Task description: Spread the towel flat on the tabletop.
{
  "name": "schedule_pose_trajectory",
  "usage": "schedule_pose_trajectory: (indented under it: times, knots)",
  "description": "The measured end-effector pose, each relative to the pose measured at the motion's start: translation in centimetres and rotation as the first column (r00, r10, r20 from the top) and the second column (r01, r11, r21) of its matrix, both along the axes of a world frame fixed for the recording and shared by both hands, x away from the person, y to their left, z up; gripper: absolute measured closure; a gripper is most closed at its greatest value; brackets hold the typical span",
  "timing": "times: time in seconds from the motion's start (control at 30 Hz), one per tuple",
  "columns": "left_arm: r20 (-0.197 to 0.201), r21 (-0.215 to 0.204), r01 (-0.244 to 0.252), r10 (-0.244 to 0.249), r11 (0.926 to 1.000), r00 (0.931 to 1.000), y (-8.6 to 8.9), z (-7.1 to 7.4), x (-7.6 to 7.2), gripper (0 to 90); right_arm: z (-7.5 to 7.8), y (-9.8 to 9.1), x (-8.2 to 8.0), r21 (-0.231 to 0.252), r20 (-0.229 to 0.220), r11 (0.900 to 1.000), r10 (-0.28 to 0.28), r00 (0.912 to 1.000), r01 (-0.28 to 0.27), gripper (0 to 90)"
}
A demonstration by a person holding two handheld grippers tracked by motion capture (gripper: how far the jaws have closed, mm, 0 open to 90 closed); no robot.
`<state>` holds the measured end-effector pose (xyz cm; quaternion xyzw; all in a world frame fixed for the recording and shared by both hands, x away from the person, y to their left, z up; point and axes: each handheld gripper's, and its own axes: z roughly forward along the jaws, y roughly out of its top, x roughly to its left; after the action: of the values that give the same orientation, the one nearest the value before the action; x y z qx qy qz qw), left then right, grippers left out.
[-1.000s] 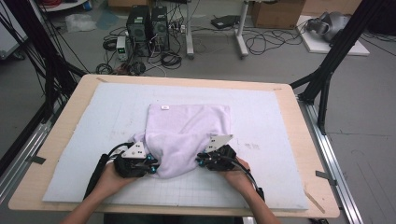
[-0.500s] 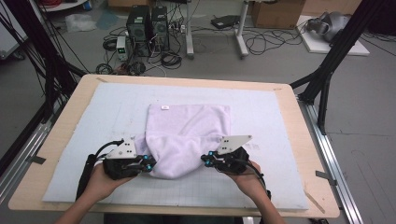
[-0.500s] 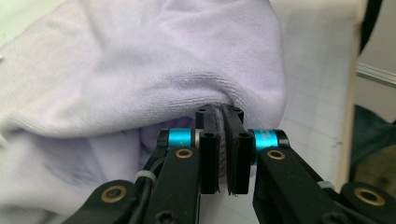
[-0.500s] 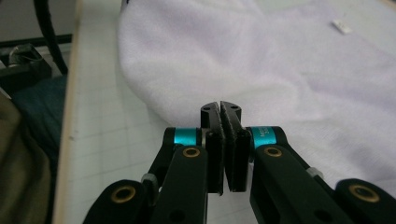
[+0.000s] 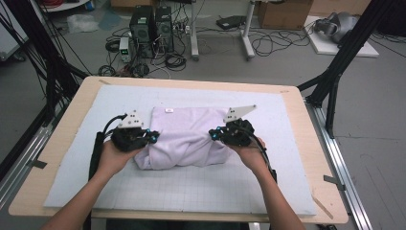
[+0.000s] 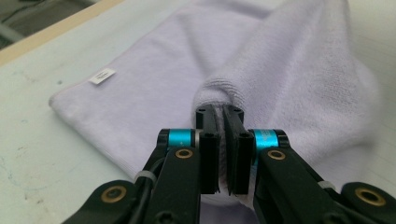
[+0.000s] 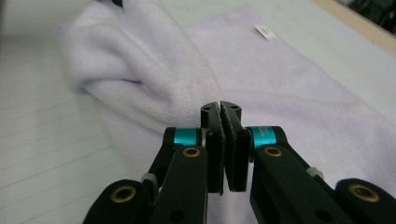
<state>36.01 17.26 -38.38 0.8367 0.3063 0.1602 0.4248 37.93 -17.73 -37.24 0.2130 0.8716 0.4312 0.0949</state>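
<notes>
We hold the near edge of the lavender towel (image 5: 189,136) with both tongs, one corner each. The left tongs (image 5: 147,138) are clenched on the left near corner, and in the left gripper view the cloth (image 6: 280,79) is pinched between the closed jaws. The right tongs (image 5: 215,135) are clenched on the right near corner in the same way. The towel lies in the middle of the grey mat (image 5: 201,191) on the surface, its long axis going left to right between our two hands. The lifted near edge bulges over the flat far half, where the small white label (image 5: 169,110) is. The far edge lies straight ahead of both tongs, equally near to each, so we judge that the fold must go forward.
</notes>
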Motion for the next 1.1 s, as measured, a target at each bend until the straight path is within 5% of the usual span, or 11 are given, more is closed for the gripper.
schedule_pose_trajectory:
  times: [0.17, 0.23, 0.3, 0.53, 0.73, 0.87, 0.93, 1.1]
  knots:
    - [-0.064, 0.025, -0.067, 0.069, 0.9974, 0.9956, 0.3, -2.7, 3.2, 84.8, -2.9, 0.9, 3.3, -0.019, -0.081, 0.9988, -0.046, 0.9957, 0.045, 88.6]
    - [-0.108, -0.015, -0.07, 0.068, 0.9974, 0.9918, 0.8, -3.2, 3.8, 83.8, -3.6, 1.0, 4.0, -0.016, -0.097, 0.9984, -0.055, 0.9938, 0.054, 88.0]
    - [-0.106, -0.034, -0.075, 0.071, 0.9966, 0.9918, 1.1, -2.9, 3.6, 77.4, -3.8, 1.0, 4.0, -0.003, -0.108, 0.9983, -0.058, 0.9925, 0.058, 86.1]
    - [-0.074, -0.106, -0.052, 0.044, 0.9931, 0.9963, 2.7, -0.4, 1.8, 65.2, -1.2, 0.2, 1.0, 0.061, -0.034, 0.9979, -0.022, 0.9992, 0.025, 76.4]
    - [-0.028, -0.086, 0.026, -0.028, 0.9959, 0.9992, 2.7, 1.2, -1.1, 60.4, -1.5, 0.2, -2.6, 0.069, -0.015, 0.9975, 0.016, 0.9998, -0.015, 68.1]
    - [-0.028, -0.094, 0.09, -0.093, 0.9915, 0.9952, 2.0, 0.8, -3.1, 58.4, -2.3, 1.1, -4.0, 0.04, -0.056, 0.9976, 0.06, 0.9966, -0.058, 61.9]
    - [-0.031, -0.093, 0.128, -0.131, 0.9874, 0.9908, 1.4, 0.3, -3.9, 56.3, -2.7, 1.7, -4.7, 0.032, -0.007, 0.9967, 0.075, 0.9972, -0.074, 61.4]
    - [-0.049, -0.023, 0.143, -0.144, 0.9895, 0.9884, 0.1, -1.6, -4.1, 56.0, -5.4, 3.1, -4.6, -0.004, -0.071, 0.9972, 0.074, 0.9947, -0.075, 57.3]
